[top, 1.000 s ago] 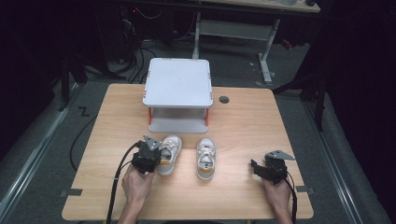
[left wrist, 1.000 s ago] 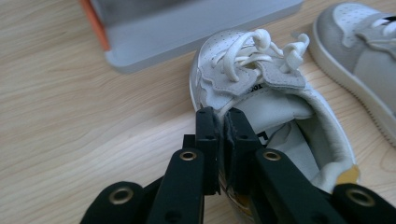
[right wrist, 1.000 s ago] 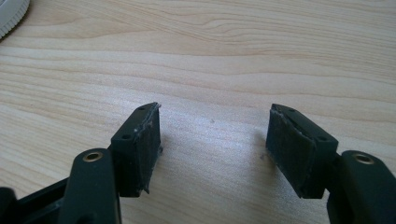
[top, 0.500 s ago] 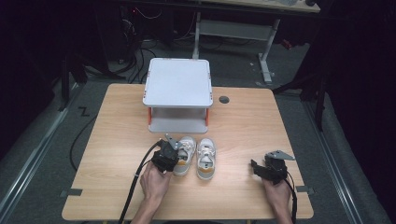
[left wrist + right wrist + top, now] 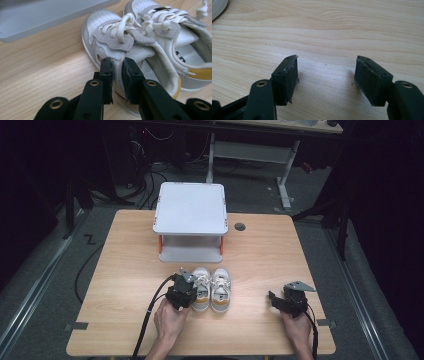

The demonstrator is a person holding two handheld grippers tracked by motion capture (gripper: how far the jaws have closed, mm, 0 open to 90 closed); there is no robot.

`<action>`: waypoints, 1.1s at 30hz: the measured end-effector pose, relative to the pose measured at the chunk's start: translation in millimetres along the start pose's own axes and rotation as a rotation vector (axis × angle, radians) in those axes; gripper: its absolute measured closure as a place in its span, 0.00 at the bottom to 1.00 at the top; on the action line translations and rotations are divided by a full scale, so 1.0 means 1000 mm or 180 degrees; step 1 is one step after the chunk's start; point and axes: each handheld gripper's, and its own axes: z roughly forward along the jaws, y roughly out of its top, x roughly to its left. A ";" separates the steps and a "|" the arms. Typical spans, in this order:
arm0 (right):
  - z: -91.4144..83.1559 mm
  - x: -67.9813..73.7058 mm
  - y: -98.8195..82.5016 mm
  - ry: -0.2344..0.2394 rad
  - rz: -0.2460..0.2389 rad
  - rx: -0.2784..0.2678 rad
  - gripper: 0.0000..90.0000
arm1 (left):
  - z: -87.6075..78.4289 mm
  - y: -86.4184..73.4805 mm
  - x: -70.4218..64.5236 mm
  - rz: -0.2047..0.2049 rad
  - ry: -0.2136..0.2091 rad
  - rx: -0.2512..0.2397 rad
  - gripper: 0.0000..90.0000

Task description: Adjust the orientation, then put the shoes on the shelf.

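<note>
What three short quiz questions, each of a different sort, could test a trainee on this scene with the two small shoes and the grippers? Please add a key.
1. True or false: the left gripper is shut on the side wall of the left shoe.
2. Multiple choice: the right gripper is A) shut on the right shoe, B) open over bare table, C) resting on the white shelf.
3. Fill in the missing word: the two shoes stand side by side, toes toward the ____.

Key: 1 true; 2 B; 3 shelf.
</note>
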 end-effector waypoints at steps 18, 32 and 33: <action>-0.003 0.003 0.006 0.0051 -0.0029 0.0150 0.51 | -0.017 -0.023 0.038 -0.0213 -0.0149 -0.0377 0.39; -0.030 0.053 0.031 0.0788 -0.0264 -0.0005 0.61 | -0.013 -0.077 0.094 -0.0384 0.0374 -0.0235 0.39; -0.030 0.060 0.035 0.0848 -0.0299 -0.0012 0.61 | -0.012 -0.079 0.096 -0.0389 0.0408 -0.0234 0.39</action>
